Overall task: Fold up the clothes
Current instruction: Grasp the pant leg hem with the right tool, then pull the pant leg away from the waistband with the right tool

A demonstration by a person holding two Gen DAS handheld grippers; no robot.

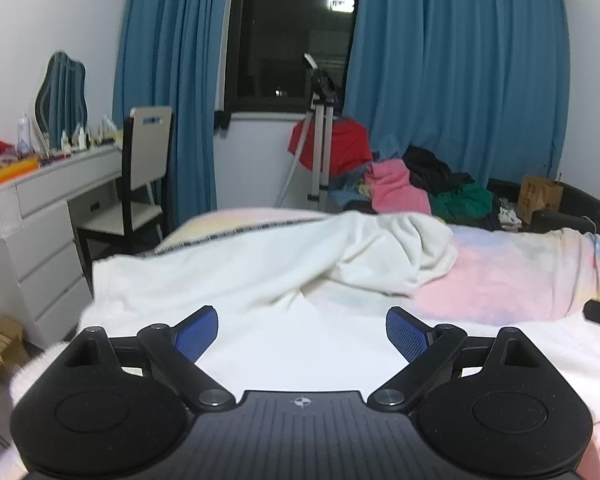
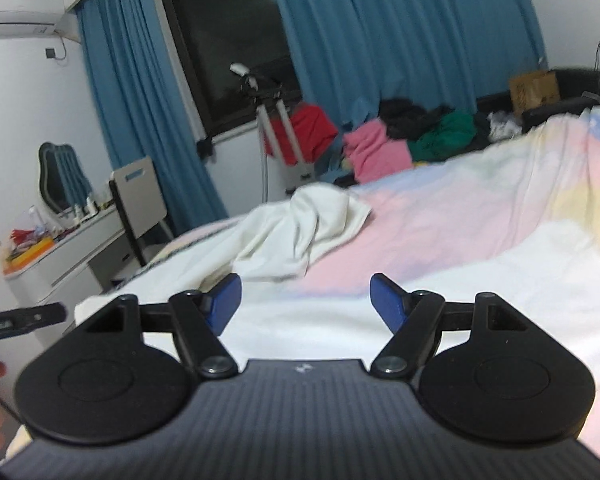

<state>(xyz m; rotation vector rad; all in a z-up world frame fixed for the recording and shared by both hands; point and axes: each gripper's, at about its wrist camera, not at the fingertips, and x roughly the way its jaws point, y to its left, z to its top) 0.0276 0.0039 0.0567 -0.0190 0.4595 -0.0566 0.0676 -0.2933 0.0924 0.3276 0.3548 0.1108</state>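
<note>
Left gripper [image 1: 302,334] spread wide, nothing between blue pads; same for right gripper [image 2: 305,304]. White garment [image 1: 260,276] lies rumpled across the pastel bedspread [image 1: 520,276] just ahead of both tools, one end bunched up.

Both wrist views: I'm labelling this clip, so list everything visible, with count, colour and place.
white garment: one, cream, rumpled on bed
bed cover: one, pastel, under garment
clothes pile: several, pink, green, black, beyond bed
red cloth: one, by tripod
tripod: one, silver, below window
curtains: two, blue, beside window
chair: one, at dresser
dresser: one, white, left wall
left gripper: open, empty
right gripper: open, empty
</note>
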